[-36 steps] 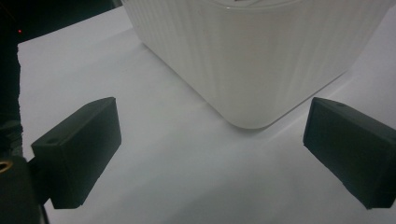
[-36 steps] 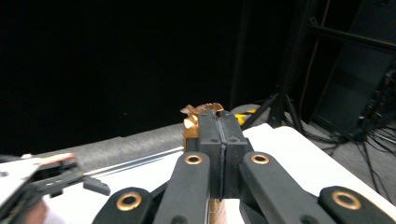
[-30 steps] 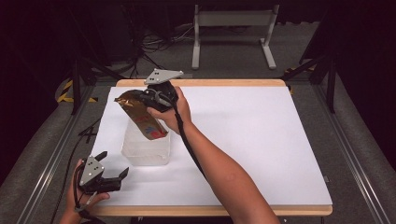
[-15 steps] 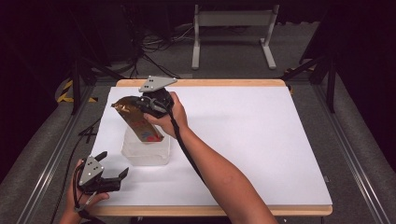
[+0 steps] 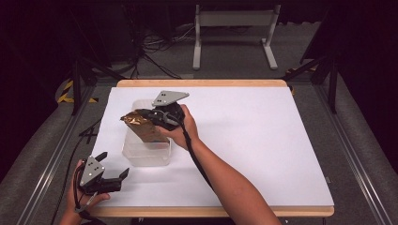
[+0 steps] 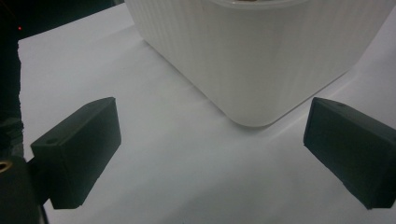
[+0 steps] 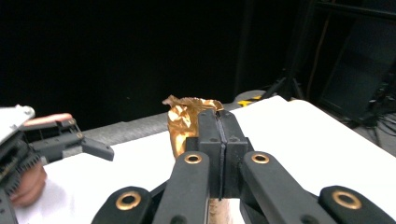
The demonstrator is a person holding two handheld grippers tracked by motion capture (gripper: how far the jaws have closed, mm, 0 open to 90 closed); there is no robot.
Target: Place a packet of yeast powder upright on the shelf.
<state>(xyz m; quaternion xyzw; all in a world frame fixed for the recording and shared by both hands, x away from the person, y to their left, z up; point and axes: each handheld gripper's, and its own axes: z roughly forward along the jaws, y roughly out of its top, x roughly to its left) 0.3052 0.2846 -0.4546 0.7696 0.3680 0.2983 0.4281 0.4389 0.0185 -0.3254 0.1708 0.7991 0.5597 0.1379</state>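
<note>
The right tongs point(image 5: 146, 117) are pinching the crumpled top edge of a gold foil pouch point(image 5: 143, 130), their jaws pressed tight together on the seam, as the right gripper view makes plain with the foil point(image 7: 187, 116) bunching up just past the black tips. Gripping it by the top is letting the pouch hang, tilted, with its lower end dipping into the clear plastic container point(image 5: 162, 157) standing on the white desk point(image 5: 263, 140); to my eye the person is lowering it in, and holding it high by the seam is keeping the tongs themselves clear of the container's rim. How much of the pouch is already inside, and whether its bottom is touching the floor of the container, I cannot tell.

The left tongs point(image 5: 115, 180) are resting near the front left corner of the desk, jaws spread wide and holding nothing. They are pointing at the container, whose ribbed white wall point(image 6: 261, 60) is looming just beyond them in the left gripper view, apart from both jaws. I would guess they are waiting there to steady the container should the pouch nudge it.
</note>
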